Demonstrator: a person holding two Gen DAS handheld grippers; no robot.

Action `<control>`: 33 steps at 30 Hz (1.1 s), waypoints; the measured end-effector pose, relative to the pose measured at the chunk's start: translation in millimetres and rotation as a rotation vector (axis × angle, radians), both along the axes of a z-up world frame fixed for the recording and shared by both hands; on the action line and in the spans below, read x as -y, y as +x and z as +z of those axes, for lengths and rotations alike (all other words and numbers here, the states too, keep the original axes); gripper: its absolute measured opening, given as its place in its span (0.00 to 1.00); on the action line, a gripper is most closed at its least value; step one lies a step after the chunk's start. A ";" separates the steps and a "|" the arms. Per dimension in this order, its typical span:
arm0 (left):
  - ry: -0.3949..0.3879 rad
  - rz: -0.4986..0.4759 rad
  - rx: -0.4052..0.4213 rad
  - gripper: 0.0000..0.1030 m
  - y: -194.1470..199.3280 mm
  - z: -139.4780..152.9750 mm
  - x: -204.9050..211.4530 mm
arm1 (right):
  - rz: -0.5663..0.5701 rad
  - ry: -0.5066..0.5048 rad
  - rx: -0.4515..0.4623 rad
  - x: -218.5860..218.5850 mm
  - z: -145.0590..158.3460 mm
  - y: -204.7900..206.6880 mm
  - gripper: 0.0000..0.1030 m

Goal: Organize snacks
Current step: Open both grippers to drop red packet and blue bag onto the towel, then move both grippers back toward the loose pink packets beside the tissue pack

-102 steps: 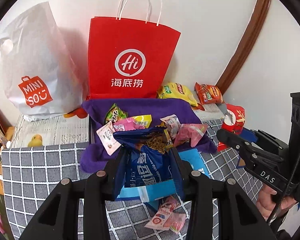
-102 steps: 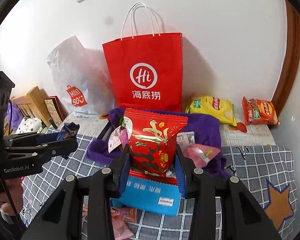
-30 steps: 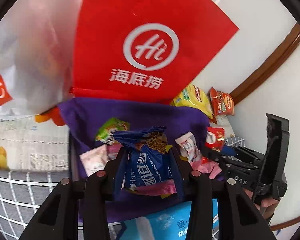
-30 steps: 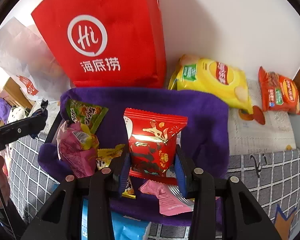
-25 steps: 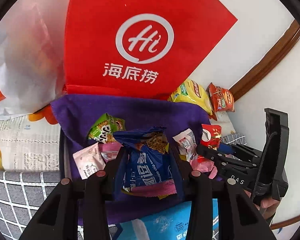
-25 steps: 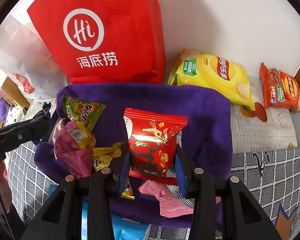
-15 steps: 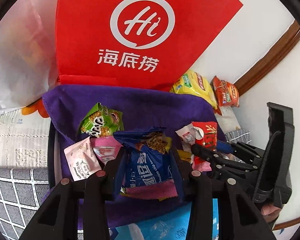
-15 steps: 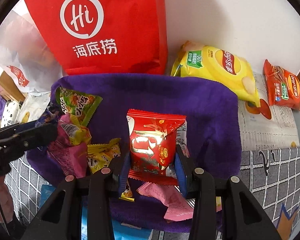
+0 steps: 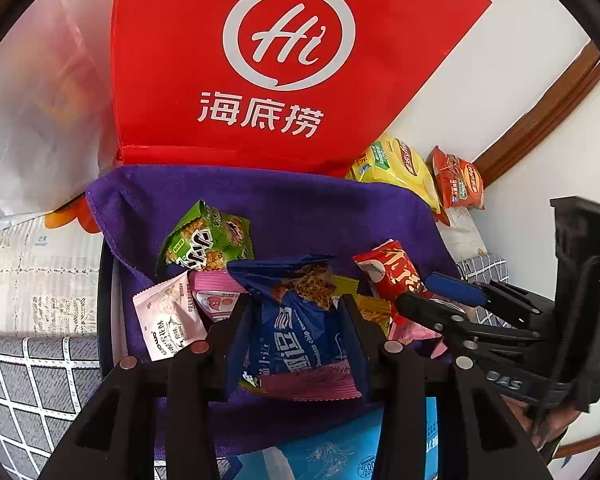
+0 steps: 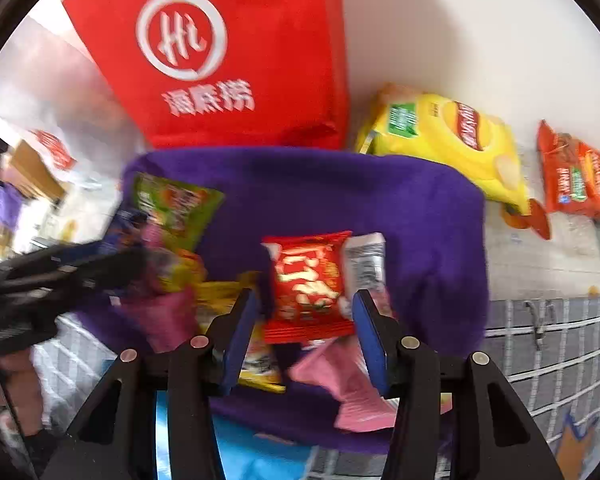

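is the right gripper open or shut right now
Open. The right gripper has its blue pads apart, and the red packet lies loose between them on the purple cloth.

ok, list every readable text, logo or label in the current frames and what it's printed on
"Hi" and "海底捞": red paper bag.
"DAS": right gripper body, seen from the left wrist view.
"chocolate chip": blue snack packet clamped in the left gripper; its large Chinese characters are creased, unreadable.
"omoro" (uncertain): pale pink sachet.
Red snack packet, yellow chip bag, orange bag, green packet: print too small or blurred.
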State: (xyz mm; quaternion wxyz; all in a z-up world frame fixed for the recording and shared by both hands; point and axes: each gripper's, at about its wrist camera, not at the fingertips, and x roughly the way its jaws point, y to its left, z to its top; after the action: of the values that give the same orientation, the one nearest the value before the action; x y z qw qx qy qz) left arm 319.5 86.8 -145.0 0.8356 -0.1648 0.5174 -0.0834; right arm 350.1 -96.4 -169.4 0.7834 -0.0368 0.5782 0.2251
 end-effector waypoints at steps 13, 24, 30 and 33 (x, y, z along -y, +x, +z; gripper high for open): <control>0.031 -0.035 0.008 0.67 -4.6 15.4 6.1 | -0.043 0.079 0.094 13.3 39.6 -6.9 0.57; 0.040 -0.037 0.053 0.77 -15.1 46.5 3.8 | -0.077 0.044 0.217 11.0 69.9 -24.8 0.57; 0.055 -0.051 0.088 0.79 -27.4 66.9 6.0 | -0.134 0.040 0.238 24.3 85.3 -43.4 0.57; 0.086 -0.075 0.084 0.79 -32.6 74.7 10.9 | -0.163 0.025 0.252 35.7 94.3 -58.8 0.57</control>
State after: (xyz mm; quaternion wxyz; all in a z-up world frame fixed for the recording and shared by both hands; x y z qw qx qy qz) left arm 286.9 75.9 -70.2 0.8591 -0.1054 0.4909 -0.0992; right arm 291.3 -132.1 -75.1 0.8657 -0.0078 0.4736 0.1618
